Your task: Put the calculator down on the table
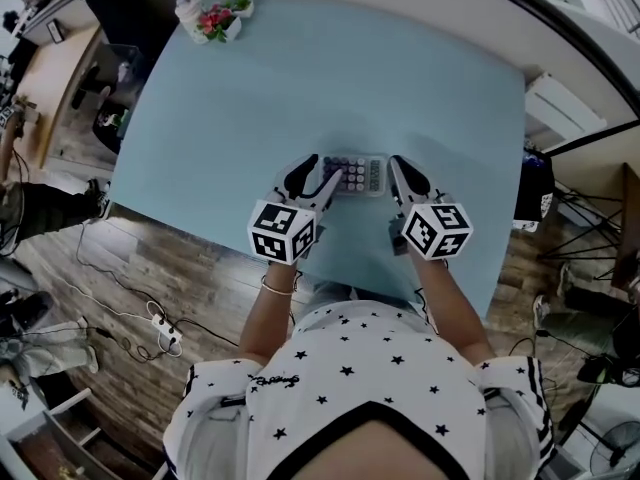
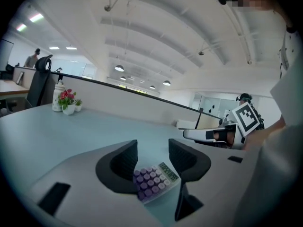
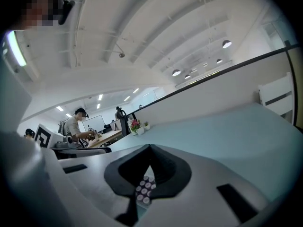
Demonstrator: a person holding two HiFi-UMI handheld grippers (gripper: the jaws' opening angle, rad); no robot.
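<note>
Lying flat on the pale blue table (image 1: 300, 78), the calculator (image 1: 357, 175) sits keys-up near the table's front edge, between the two grippers. In the head view the left gripper (image 1: 318, 176) is just beside its left end and the right gripper (image 1: 397, 171) just beside its right end.

In the left gripper view the left gripper's jaws stand spread, with bare table showing between them. The calculator (image 2: 154, 181) appears below and beyond the dark pads (image 2: 124, 162), and neither pad seems to press on it. In the right gripper view the right gripper's jaws are pressed together at the tips with nothing caught there. Only a strip of purple keys (image 3: 144, 190) shows through the gap beneath them, down on the table.

Judged from this, the task's main step looks done: the calculator rests on the table by its own weight and neither gripper holds it. Whether it lies fully settled and square cannot be told from these views. All that seems left is to draw both grippers clear. The potted flowers (image 1: 215, 18) at the far corner stand well apart from everything here.
</note>
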